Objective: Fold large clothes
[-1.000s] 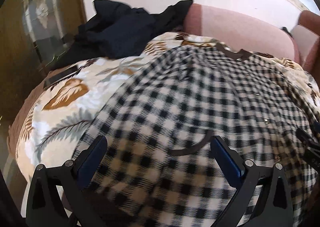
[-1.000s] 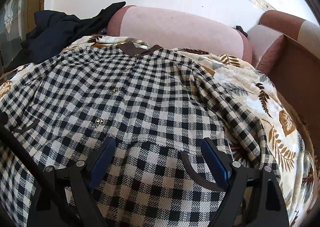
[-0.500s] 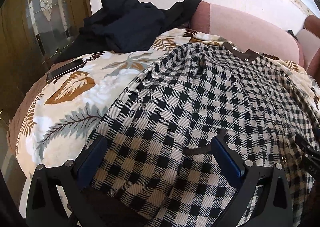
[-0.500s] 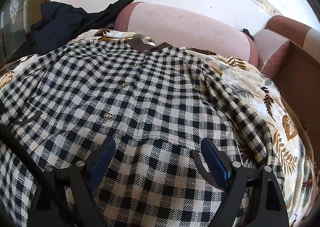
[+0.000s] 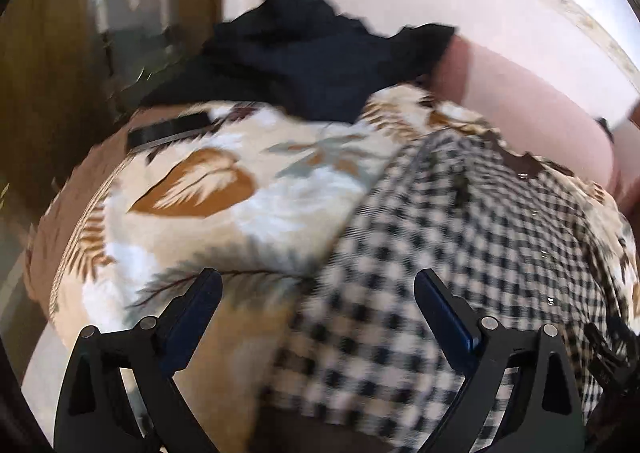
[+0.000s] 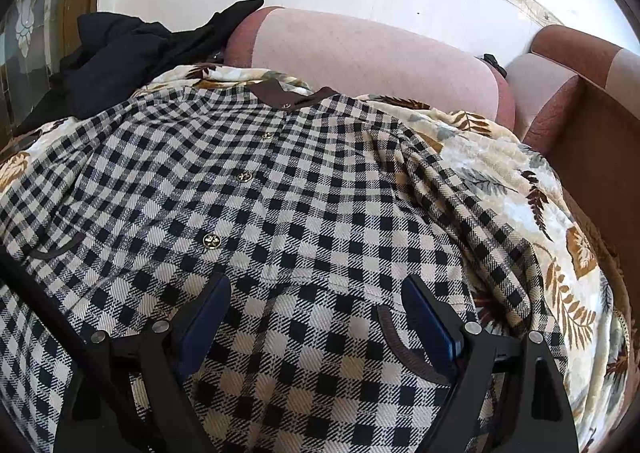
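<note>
A black-and-cream checked shirt (image 6: 312,205) with a brown collar (image 6: 280,95) and gold buttons lies spread, front up, on a leaf-print blanket (image 6: 516,189). My right gripper (image 6: 316,293) is open and empty, low over the shirt's lower front. In the blurred left wrist view the shirt (image 5: 460,245) fills the right half. My left gripper (image 5: 316,289) is open and empty, straddling the shirt's left edge, with its left finger over the blanket (image 5: 224,197).
A pile of dark clothes (image 5: 320,65) lies at the back left, also in the right wrist view (image 6: 132,61). A black phone (image 5: 168,131) lies on the blanket's left. A pink sofa back (image 6: 360,57) and armrest (image 6: 580,93) bound the far and right sides.
My left gripper has swung left, so the shirt's left edge and more blanket now lie between its fingers. The right gripper has crept slightly forward over the shirt.
</note>
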Tool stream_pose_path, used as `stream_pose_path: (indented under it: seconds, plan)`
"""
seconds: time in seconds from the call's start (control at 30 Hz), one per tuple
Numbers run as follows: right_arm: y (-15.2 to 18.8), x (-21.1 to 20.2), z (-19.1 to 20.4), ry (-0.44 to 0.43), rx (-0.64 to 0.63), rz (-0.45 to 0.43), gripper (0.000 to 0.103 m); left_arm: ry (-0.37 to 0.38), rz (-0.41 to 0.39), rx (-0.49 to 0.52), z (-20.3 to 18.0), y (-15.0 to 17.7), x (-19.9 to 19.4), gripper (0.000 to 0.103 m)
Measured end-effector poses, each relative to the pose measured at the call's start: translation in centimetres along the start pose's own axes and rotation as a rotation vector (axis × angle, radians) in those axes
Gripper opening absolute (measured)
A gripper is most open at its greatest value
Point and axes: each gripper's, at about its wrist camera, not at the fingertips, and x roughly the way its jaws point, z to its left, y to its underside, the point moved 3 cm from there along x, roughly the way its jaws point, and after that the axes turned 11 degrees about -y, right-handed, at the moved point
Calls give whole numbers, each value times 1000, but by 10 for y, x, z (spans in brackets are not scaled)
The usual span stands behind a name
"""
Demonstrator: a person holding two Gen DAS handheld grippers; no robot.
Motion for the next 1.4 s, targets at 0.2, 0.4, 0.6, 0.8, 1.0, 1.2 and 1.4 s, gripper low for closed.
stream_pose_path:
  seconds: [0.2,0.4,0.6,0.8,1.0,1.2,1.4]
  plan:
    - [-2,-8,-5,3,10,-15,91,75,225,91,13,22,52,82]
    - [-1,-11,-4,18,3,-23,91,138,288,95,5,33,59,7]
    - [-1,-10,-9,36,5,-26,90,-45,171,29,39,-24,51,3]
    - [1,0,-12,42,16,2,91,-263,58,-4,67,-109,65,3]
    - [7,15,-8,56,-13,43,90,-392,47,29,52,-150,97,3]
    - [6,20,-12,24,2,60,90,-196,138,54,2,-135,105,3]
    - [-2,15,-27,-1,69,54,90,94,231,95,-84,-108,81,3]
